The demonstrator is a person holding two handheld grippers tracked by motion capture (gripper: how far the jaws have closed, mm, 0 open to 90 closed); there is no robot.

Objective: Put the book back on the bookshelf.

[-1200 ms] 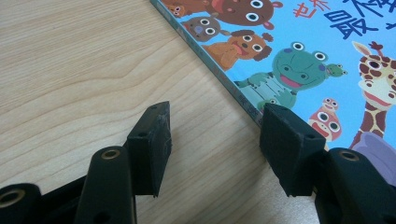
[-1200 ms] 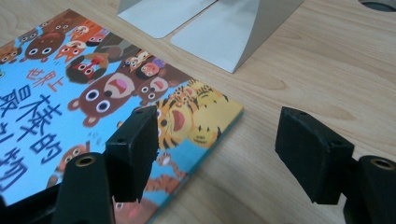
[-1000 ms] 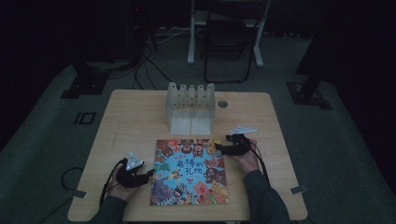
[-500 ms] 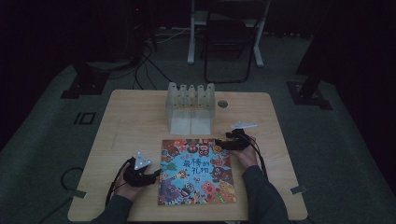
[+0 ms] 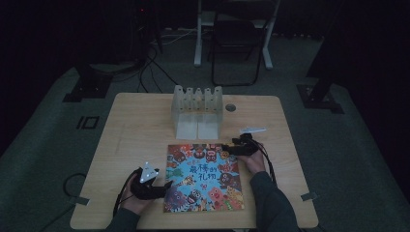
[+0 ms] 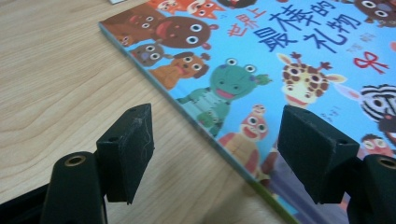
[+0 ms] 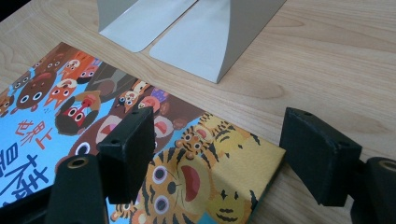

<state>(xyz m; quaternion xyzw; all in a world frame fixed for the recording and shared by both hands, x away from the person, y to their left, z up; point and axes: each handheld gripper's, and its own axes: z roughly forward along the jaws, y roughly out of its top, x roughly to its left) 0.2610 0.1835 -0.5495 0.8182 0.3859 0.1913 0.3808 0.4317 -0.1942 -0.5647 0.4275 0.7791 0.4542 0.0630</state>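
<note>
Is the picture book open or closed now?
Closed. The picture book lies flat on the table with its front cover up; no inside pages show.

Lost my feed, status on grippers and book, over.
Left gripper jaws just opened, astride book edge. Right gripper open over book corner. Book flat on table; rack clear behind.

The book (image 5: 203,177) has a bright blue cover crowded with cartoon animals: brown bears, a green creature, a spotted yellow giraffe, a black-and-white zebra, an orange striped tiger (image 7: 187,179). Its title is dark blue with red beside it. The tabletop (image 5: 140,125) is pale wood grain; the rack (image 5: 197,112) is light grey.
</note>
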